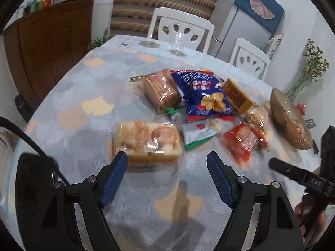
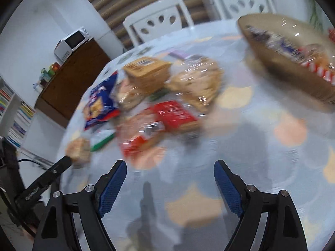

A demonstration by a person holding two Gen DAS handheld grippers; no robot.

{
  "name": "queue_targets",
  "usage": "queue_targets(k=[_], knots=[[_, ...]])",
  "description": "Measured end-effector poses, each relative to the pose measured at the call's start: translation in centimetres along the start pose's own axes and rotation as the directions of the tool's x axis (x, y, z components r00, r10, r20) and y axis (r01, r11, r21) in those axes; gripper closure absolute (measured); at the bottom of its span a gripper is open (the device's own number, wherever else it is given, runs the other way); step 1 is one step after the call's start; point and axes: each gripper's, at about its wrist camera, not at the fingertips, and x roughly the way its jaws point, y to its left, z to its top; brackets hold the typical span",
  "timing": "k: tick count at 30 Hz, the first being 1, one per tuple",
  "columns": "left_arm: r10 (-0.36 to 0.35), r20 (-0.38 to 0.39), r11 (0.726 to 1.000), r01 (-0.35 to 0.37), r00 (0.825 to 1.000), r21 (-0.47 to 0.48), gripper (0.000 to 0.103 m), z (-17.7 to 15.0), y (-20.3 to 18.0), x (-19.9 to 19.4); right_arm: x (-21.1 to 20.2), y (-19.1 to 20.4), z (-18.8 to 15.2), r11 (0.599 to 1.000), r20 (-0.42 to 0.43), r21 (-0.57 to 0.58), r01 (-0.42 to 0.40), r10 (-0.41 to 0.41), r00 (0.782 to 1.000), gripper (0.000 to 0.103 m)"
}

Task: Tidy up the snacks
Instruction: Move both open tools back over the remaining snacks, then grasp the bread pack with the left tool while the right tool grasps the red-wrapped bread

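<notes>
So far we have only a few snacks in the brown bowl (image 2: 278, 62) at the far right of the bench (image 1: 83, 108); what they are is too blurry to tell. Most snacks lie in a heap mid-bench: the blue chip bag (image 1: 206, 96), the red packet (image 1: 240, 142), some cracker packs. The bread pack (image 1: 146, 144) sits just ahead of our left gripper (image 1: 167, 177), touching nothing. Our left gripper is open and holds nothing. Our right gripper (image 2: 170, 184) is open wide too, empty, over bare bench near the red packet. Lots is left to do.
</notes>
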Motion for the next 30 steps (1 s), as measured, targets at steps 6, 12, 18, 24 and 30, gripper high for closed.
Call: queue_targets(k=[6, 12, 18, 24, 30], knots=[[0.064, -0.008, 0.996, -0.063, 0.998, 0.066, 0.024, 1.5, -0.1, 1.6, 3.4, 1.5, 2.0, 0.978, -0.125, 0.166, -0.129, 0.151, 0.981, 0.02], [0.042, -0.021, 0.996, -0.04, 0.999, 0.085, 0.024, 1.7, 0.3, 1.3, 4.9, 1.8, 3.7, 0.964, -0.09, 0.255, -0.072, 0.098, 0.991, 0.02], [-0.057, -0.069, 0.996, 0.052, 0.996, -0.079, 0.024, 1.6, 3.3, 0.5, 6.1, 3.9, 5.1, 0.969, -0.036, 0.232, 0.087, -0.081, 0.996, 0.02], [-0.084, -0.099, 0.992, 0.074, 0.992, -0.097, 0.024, 3.2, 2.6, 3.4, 7.3, 6.6, 4.3, 0.957, 0.019, -0.014, 0.289, -0.289, 0.957, 0.036], [-0.023, -0.112, 1.0, 0.021, 0.993, -0.015, 0.024, 3.3, 1.2, 6.0, 5.3, 4.3, 2.8, 0.975, 0.014, -0.085, 0.205, -0.205, 0.979, 0.049]])
